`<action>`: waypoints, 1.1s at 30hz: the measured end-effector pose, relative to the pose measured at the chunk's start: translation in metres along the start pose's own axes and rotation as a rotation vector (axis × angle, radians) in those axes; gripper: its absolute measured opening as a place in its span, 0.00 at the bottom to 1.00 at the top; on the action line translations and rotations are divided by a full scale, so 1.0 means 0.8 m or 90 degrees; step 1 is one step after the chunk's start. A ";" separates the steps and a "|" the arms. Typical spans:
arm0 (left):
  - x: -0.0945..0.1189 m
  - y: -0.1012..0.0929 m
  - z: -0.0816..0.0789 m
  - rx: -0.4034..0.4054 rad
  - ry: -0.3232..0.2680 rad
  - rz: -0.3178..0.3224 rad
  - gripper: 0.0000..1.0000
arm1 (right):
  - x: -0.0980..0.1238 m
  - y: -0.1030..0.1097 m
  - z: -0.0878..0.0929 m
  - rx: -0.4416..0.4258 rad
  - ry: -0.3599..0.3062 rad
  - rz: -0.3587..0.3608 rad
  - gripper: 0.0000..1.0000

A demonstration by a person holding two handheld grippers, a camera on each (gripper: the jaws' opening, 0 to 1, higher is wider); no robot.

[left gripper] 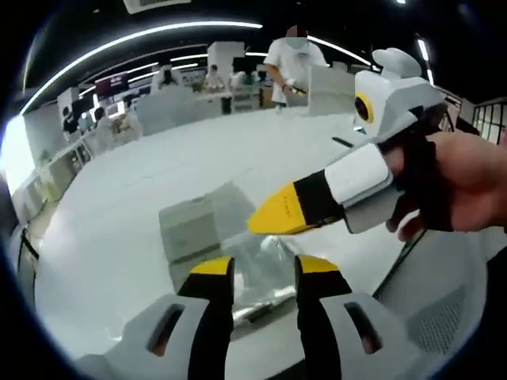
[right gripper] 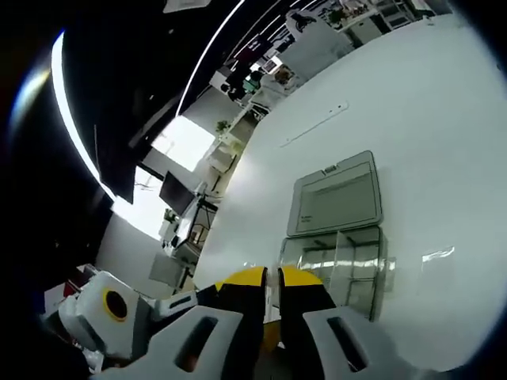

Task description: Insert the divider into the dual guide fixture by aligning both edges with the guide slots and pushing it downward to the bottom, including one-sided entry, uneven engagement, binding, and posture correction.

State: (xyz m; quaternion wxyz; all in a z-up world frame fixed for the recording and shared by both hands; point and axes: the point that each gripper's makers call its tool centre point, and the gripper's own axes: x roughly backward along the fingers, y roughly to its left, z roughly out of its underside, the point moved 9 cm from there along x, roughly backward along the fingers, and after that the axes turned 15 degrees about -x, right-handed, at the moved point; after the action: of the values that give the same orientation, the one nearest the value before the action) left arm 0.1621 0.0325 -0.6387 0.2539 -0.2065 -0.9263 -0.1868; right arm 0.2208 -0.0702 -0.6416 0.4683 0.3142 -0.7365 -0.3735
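A clear plastic guide fixture [right gripper: 337, 265] lies on the white table, with a grey lid-like tray [right gripper: 335, 194] just beyond it. In the left gripper view the clear fixture [left gripper: 261, 257] lies ahead of my left gripper [left gripper: 264, 266], whose yellow-tipped jaws stand apart, open, with the clear plastic seen between them. The grey tray [left gripper: 190, 228] sits behind it to the left. My right gripper [left gripper: 273, 218] comes in from the right in a person's hand, its tips together just above the fixture. In its own view the right gripper [right gripper: 269, 277] is shut. No clear divider can be made out between the jaws.
The white table [left gripper: 158, 174] stretches wide around the fixture. A person in white stands at its far side, with shelves and workstations behind. A thin pale strip [right gripper: 315, 125] lies on the table beyond the grey tray. My left gripper's body [right gripper: 111, 310] shows low on the left.
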 end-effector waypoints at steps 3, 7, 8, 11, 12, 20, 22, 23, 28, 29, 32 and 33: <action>0.000 0.002 0.001 -0.011 0.002 -0.006 0.24 | -0.001 -0.001 0.000 -0.024 0.000 -0.002 0.00; 0.001 0.000 0.001 -0.044 0.010 -0.011 0.20 | -0.001 -0.005 0.002 -0.045 0.002 0.006 0.00; 0.001 0.000 0.001 -0.066 0.014 -0.016 0.19 | -0.002 -0.005 0.002 -0.055 0.002 0.005 0.00; 0.000 -0.003 0.001 -0.094 0.022 -0.022 0.16 | -0.002 -0.007 0.002 -0.066 0.004 0.008 0.00; 0.000 -0.003 0.000 -0.096 0.020 -0.024 0.16 | -0.001 -0.008 0.002 -0.075 0.001 0.007 0.00; 0.000 -0.004 -0.007 -0.237 0.044 -0.042 0.11 | 0.000 -0.010 0.001 -0.128 -0.001 -0.002 0.00; 0.000 -0.007 -0.008 -0.271 0.049 -0.041 0.09 | 0.000 -0.013 0.002 -0.140 0.001 -0.002 0.00; -0.001 -0.009 -0.008 -0.277 0.049 -0.040 0.09 | 0.000 -0.014 0.002 -0.145 0.001 0.000 0.00; -0.001 -0.013 -0.010 -0.333 0.053 -0.048 0.07 | 0.002 -0.019 0.002 -0.181 0.001 -0.007 0.00; -0.002 -0.013 -0.011 -0.354 0.056 -0.050 0.06 | 0.002 -0.019 0.002 -0.185 0.002 -0.007 0.00; -0.001 -0.014 -0.013 -0.414 0.060 -0.062 0.05 | 0.002 -0.019 0.001 -0.202 0.005 -0.013 0.00; 0.000 -0.015 -0.014 -0.432 0.061 -0.065 0.05 | 0.002 -0.020 0.000 -0.208 0.006 -0.016 0.01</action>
State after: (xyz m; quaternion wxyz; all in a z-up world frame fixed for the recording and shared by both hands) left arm 0.1610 0.0177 -0.6330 0.2041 -0.2233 -0.8078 -0.5060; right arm 0.2219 -0.0797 -0.6541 0.5118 0.2446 -0.6600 -0.4926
